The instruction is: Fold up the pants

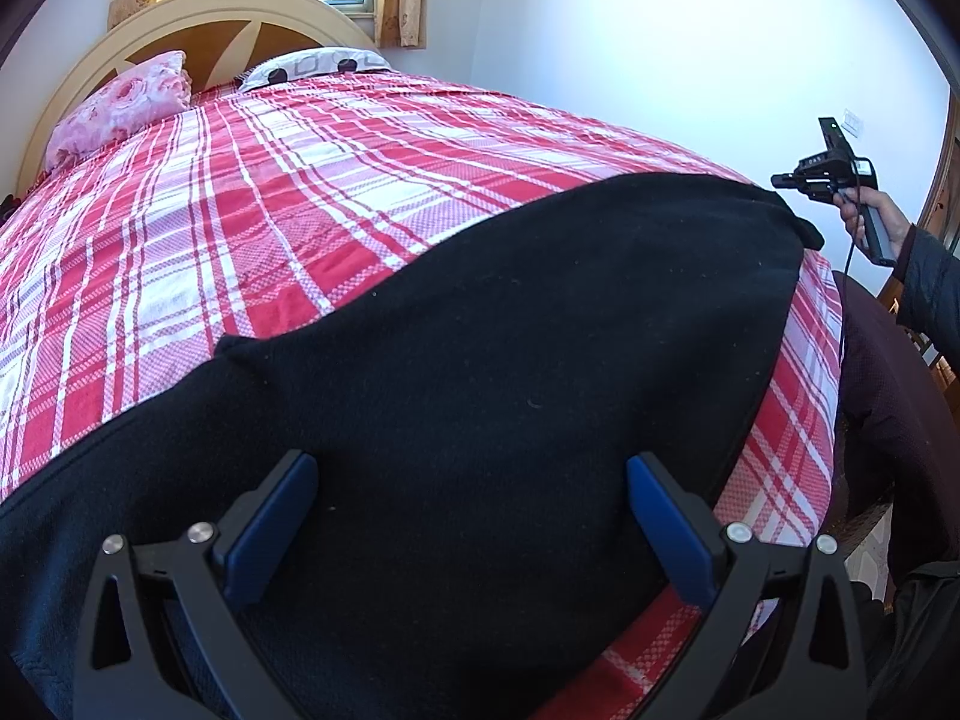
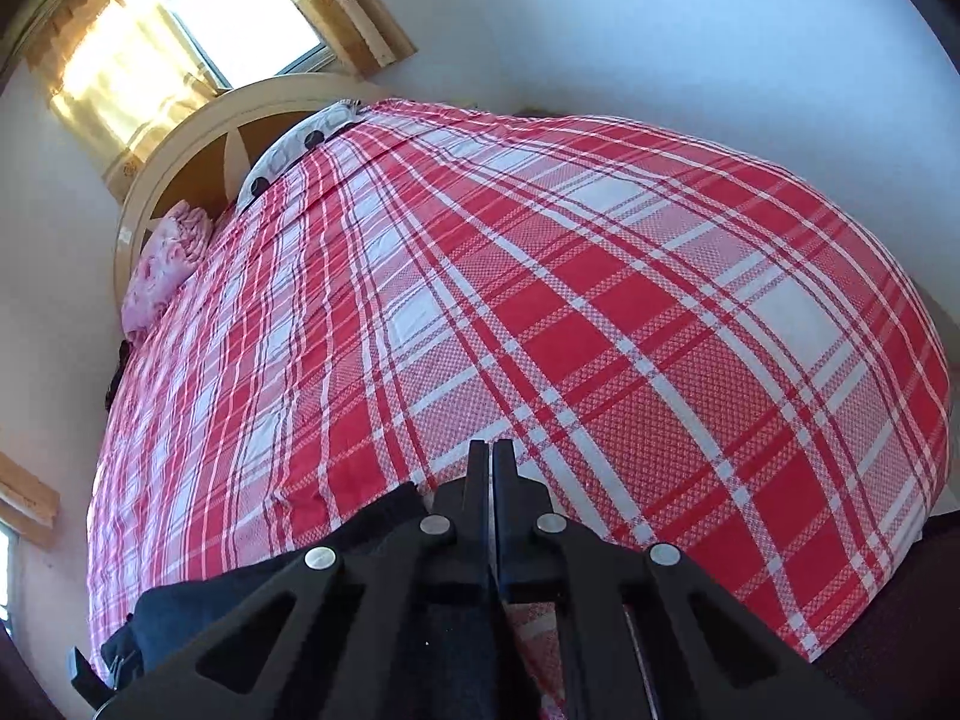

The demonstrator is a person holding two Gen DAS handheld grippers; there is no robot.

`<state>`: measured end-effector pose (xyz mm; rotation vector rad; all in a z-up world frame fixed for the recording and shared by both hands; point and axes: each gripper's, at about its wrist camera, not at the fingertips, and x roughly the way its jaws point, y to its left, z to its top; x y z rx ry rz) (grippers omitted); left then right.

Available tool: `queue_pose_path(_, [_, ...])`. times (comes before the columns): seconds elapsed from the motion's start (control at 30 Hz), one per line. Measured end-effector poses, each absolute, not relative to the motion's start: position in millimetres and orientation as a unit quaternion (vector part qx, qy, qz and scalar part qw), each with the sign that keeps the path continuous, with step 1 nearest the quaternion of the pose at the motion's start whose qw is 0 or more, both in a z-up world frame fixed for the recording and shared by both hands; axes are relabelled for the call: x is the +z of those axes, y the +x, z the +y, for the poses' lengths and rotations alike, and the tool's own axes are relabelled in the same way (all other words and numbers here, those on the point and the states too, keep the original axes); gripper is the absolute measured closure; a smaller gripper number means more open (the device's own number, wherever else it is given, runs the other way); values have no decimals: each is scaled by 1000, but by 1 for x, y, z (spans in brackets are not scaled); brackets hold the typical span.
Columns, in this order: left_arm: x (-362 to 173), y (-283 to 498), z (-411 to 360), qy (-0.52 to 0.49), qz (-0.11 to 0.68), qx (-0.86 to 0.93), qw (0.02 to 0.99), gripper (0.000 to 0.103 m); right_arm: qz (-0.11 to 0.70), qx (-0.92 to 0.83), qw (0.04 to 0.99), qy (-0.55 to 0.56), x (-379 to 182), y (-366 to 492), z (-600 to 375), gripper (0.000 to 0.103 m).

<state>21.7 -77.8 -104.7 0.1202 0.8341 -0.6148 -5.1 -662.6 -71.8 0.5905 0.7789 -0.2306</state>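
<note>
Black pants (image 1: 510,330) lie spread across the near part of a bed with a red and white plaid cover (image 1: 240,180). My left gripper (image 1: 471,468) hovers just over the pants, open, its blue pads (image 1: 282,516) wide apart with only cloth beneath them. In the left wrist view a hand holds my right gripper (image 1: 780,181) in the air past the pants' far right end, clear of the cloth. The right wrist view shows the right gripper (image 2: 492,450) shut with nothing between its tips, the plaid cover (image 2: 600,300) ahead and the pants (image 2: 198,600) low on the left.
A cream headboard (image 1: 198,12) stands at the far end, with a pink pillow (image 1: 120,108) and a white patterned pillow (image 1: 312,66). Behind it is a curtained window (image 2: 240,12). A dark piece of furniture (image 1: 888,396) and the person's dark sleeve (image 1: 930,294) border the bed's right edge.
</note>
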Motion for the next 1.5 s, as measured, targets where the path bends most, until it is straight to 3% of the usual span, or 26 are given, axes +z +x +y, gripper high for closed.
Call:
queue_pose_path(0.07, [-105,22,-78,58,399,-294,867,0,384,-98,870,294,-75,-10,-664,97])
queue_pose_path(0.1, [-105,22,-78,57,399,-294,867,0,390,-89,866,299,-77,-14,-665,75])
queue_pose_path(0.17, [-105,23,-77,56,400,-295,866,0,390,-66,864,310,-80,-20,-664,43])
queue_pose_path(0.37, [-105,22,-77,59,398,-292,867,0,415,-54,861,288,-89,-9,-651,47])
queue_pose_path(0.5, [-105,22,-78,60,398,-291,868,0,435,-52,865,245,-92,6,-634,91])
queue_pose_path(0.7, [-105,22,-77,61,398,-291,868,0,399,-83,885,225,-73,14,-632,96])
queue_pose_path(0.97, [-105,21,-78,61,397,-291,868,0,404,-127,875,235,-89,12,-652,94])
queue_pose_path(1.07, [-105,21,-78,59,398,-292,868,0,381,-140,881,243,-74,-15,-646,63])
queue_pose_path(1.1, [-105,21,-78,59,398,-292,868,0,370,-131,886,248,-68,-26,-640,59])
queue_pose_path(1.5, [-104,20,-79,64,395,-288,870,0,387,-65,876,281,-106,-35,-594,58])
